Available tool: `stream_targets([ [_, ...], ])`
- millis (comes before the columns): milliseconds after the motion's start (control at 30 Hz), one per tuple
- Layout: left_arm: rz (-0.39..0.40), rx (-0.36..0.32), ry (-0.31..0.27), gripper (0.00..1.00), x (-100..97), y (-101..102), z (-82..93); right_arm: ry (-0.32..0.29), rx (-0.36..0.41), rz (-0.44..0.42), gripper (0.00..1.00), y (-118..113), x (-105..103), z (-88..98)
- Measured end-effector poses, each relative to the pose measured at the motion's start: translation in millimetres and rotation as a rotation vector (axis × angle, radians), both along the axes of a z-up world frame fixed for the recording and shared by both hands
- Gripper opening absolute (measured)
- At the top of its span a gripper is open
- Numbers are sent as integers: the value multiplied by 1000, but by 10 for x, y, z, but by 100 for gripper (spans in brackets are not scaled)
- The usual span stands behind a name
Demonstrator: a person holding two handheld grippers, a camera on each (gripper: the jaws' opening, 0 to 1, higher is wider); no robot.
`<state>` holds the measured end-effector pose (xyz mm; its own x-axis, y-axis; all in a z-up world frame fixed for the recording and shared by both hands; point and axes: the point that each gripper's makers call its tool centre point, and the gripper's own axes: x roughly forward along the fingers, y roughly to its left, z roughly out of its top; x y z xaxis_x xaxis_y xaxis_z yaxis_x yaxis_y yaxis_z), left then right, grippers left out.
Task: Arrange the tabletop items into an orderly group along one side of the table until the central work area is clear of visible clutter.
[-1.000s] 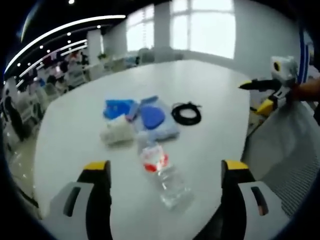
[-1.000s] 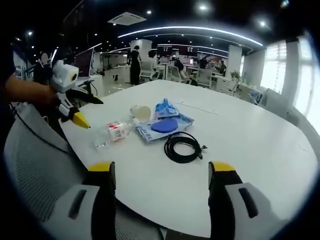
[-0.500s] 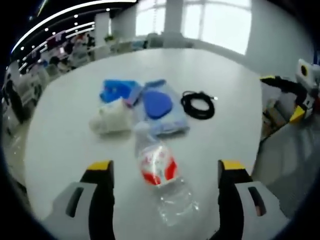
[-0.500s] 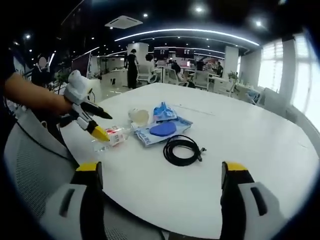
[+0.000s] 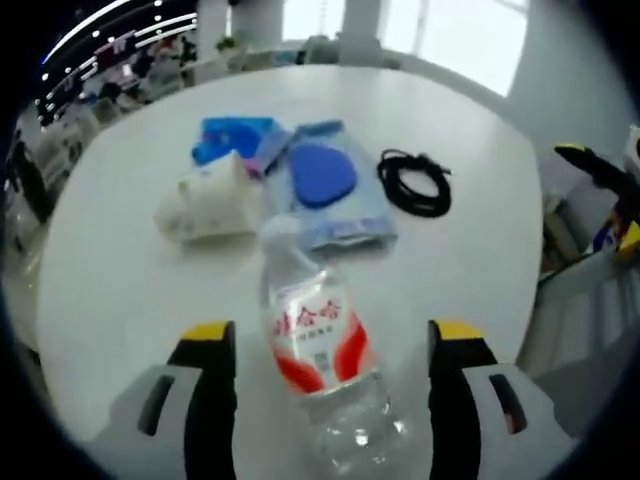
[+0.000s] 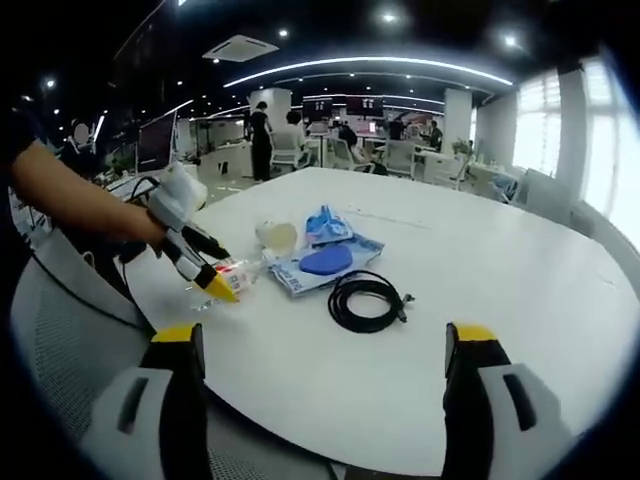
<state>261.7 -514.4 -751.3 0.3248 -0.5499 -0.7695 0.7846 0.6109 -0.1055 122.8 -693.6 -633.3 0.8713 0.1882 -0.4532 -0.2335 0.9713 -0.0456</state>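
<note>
A clear, crinkled plastic water bottle (image 5: pixel 318 365) with a red-and-white label, its print too blurred to read, lies on its side on the smooth white round table (image 5: pixel 120 290), between the wide-open, empty jaws of the left gripper (image 5: pixel 322 345). Beyond its cap sit a crumpled white cup (image 5: pixel 208 203), a blue packet (image 5: pixel 232 137), a clear bag holding a rounded blue pad (image 5: pixel 322 175) and a coiled black cable (image 5: pixel 414 184). The right gripper view shows the left gripper (image 6: pixel 215 265) held by a person's hand (image 6: pixel 150 230) over the bottle (image 6: pixel 228 276), and the right gripper (image 6: pixel 324 350) gaping wide and empty above the near table edge (image 6: pixel 330 430).
</note>
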Motion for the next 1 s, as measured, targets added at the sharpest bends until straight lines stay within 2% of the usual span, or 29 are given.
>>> stream_targets([
  [267,17,6,29,68,7,-26,-91,-3,18,-16,100,-16,2,2],
  [433,46,7,56,62,-28,-19,-166,9,17,-27,95,-44,-8,-17],
  [533,43,6,20,54,26,-27,-140,16,16,-31,93,-51,-12,-28],
  [667,61,-4,17,54,52,-44,-136,25,11,-34,91,-60,-21,-43],
  [833,78,3,-17,49,79,-18,-140,38,17,-45,87,-79,-33,-62],
  [1000,72,12,7,45,97,11,-131,45,15,-51,85,-90,-44,-76],
])
